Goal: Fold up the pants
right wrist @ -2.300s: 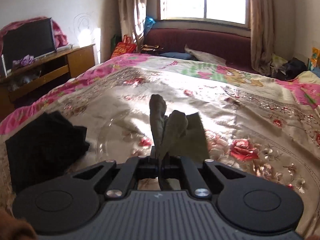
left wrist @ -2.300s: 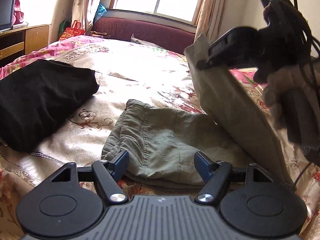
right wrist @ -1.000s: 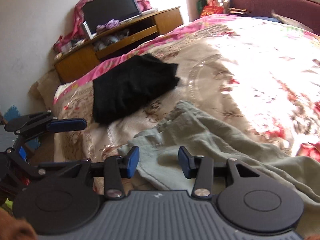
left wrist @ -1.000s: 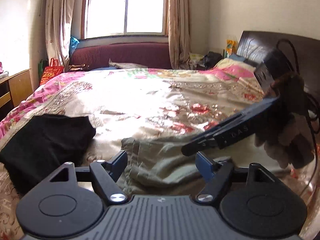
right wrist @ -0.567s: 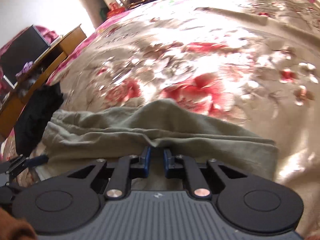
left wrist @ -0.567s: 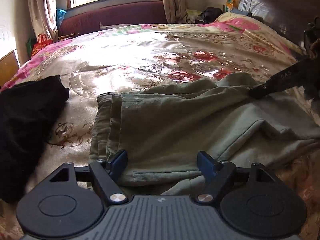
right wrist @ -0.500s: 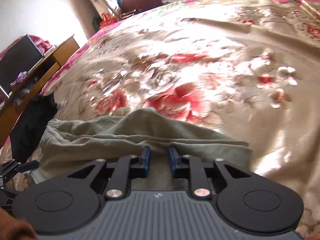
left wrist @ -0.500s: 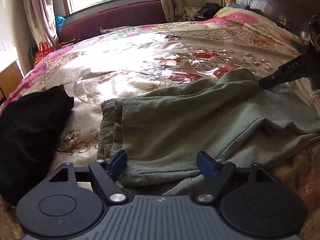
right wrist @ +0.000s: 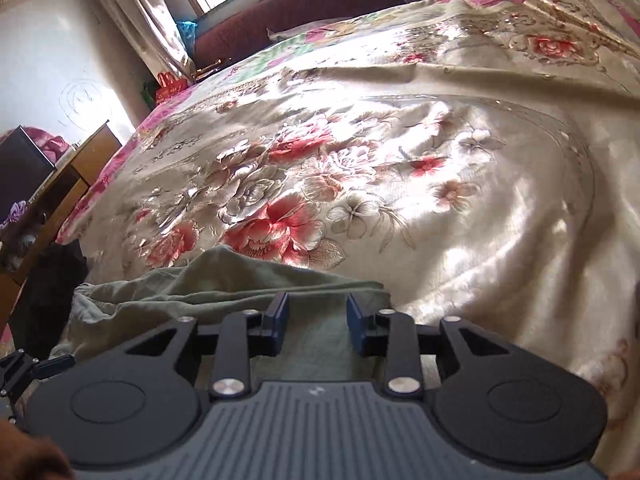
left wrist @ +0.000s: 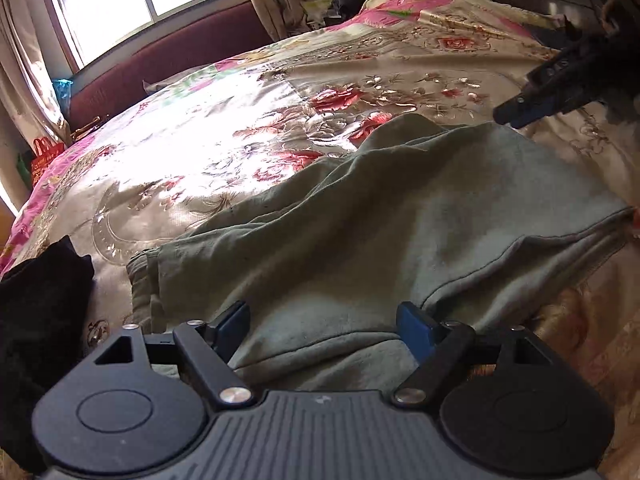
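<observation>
Right tool (right wrist: 314,322) had let go a sec ago — jaws now spread over the pants (left wrist: 360,232), which lay flat on the bed (left wrist: 240,140). Left tool (left wrist: 324,330) also spread, holding nothing. Imo fold landed, next fold's due.

Sunlight from a curtained window (left wrist: 140,4) falls across the floral bedspread (right wrist: 400,168). A wooden cabinet (right wrist: 76,176) stands by the white wall (right wrist: 52,68).

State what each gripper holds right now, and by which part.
Nothing is held. The left gripper and the right gripper are both open above the pants, which lie loose on the bed.
</observation>
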A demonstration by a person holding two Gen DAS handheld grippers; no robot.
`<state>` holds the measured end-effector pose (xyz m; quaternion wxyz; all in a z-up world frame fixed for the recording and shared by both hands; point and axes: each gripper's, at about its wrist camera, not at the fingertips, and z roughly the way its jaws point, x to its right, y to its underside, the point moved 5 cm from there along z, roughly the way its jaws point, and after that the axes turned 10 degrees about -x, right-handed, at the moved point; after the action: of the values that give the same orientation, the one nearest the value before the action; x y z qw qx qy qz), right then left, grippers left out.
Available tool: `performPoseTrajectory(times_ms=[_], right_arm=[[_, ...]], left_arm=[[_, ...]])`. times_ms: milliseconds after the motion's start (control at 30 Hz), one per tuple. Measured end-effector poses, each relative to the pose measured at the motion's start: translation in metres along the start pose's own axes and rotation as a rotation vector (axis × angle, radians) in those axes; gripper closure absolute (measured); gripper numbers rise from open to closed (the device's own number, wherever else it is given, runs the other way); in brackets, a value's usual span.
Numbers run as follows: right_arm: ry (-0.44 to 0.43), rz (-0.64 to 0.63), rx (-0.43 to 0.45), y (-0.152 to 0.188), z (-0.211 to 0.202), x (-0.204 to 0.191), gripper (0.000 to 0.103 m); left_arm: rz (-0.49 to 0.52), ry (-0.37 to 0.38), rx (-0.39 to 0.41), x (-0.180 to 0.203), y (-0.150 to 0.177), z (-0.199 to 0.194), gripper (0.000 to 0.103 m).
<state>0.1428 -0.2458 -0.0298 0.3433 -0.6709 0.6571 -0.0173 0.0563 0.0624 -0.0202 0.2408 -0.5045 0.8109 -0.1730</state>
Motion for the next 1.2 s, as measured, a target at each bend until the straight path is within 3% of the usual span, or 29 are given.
performPoseTrajectory(times_ms=[100,200,333,400,467,533,633,733,867,933,1000,1033,1200], right_arm=[[-0.047,0.073,-0.053,0.026,-0.009,0.013,0.064],[-0.208,0.193,-0.115,0.042,0.005,0.016,0.062],[-0.326,0.326,-0.12,0.046,0.021,0.019,0.06],[-0.388,0.34,-0.108,0.047,0.013,0.017,0.067],[-0.407,0.343,-0.08,0.048,0.004,0.019,0.089],[-0.422,0.358,-0.084,0.045,0.013,0.02,0.092],[-0.474,0.418,-0.161,0.044,0.052,0.017,0.093],[-0.511,0.475,-0.131,0.043,0.052,0.025,0.098],[-0.507,0.497,0.035,0.04,-0.004,0.066,0.1],[-0.395,0.469,0.075,0.042,-0.025,0.087,0.1],[-0.254,0.473,0.044,0.046,-0.028,0.111,0.1],[-0.232,0.485,0.031,0.05,-0.03,0.119,0.099],[-0.278,0.509,0.061,0.058,-0.041,0.126,0.099]], left_arm=[[0.026,0.004,0.033,0.003,-0.009,-0.017,0.01],[0.095,0.016,0.081,0.016,-0.021,-0.029,0.01],[0.149,-0.01,0.065,0.035,-0.03,-0.021,0.01],[0.179,-0.013,0.06,0.042,-0.029,-0.022,0.01],[0.202,-0.015,0.053,0.046,-0.027,-0.024,0.01],[0.194,0.008,0.039,0.048,-0.027,-0.022,0.01],[0.16,0.039,0.023,0.054,-0.036,-0.018,0.01],[0.173,0.043,0.031,0.064,-0.046,-0.024,0.01],[0.237,0.079,0.047,0.081,-0.054,-0.036,0.01],[0.262,0.113,0.051,0.093,-0.059,-0.035,0.009],[0.271,0.137,0.036,0.106,-0.061,-0.024,0.009],[0.272,0.155,0.016,0.115,-0.065,-0.015,0.009],[0.257,0.263,0.129,0.145,-0.1,-0.023,0.009]])
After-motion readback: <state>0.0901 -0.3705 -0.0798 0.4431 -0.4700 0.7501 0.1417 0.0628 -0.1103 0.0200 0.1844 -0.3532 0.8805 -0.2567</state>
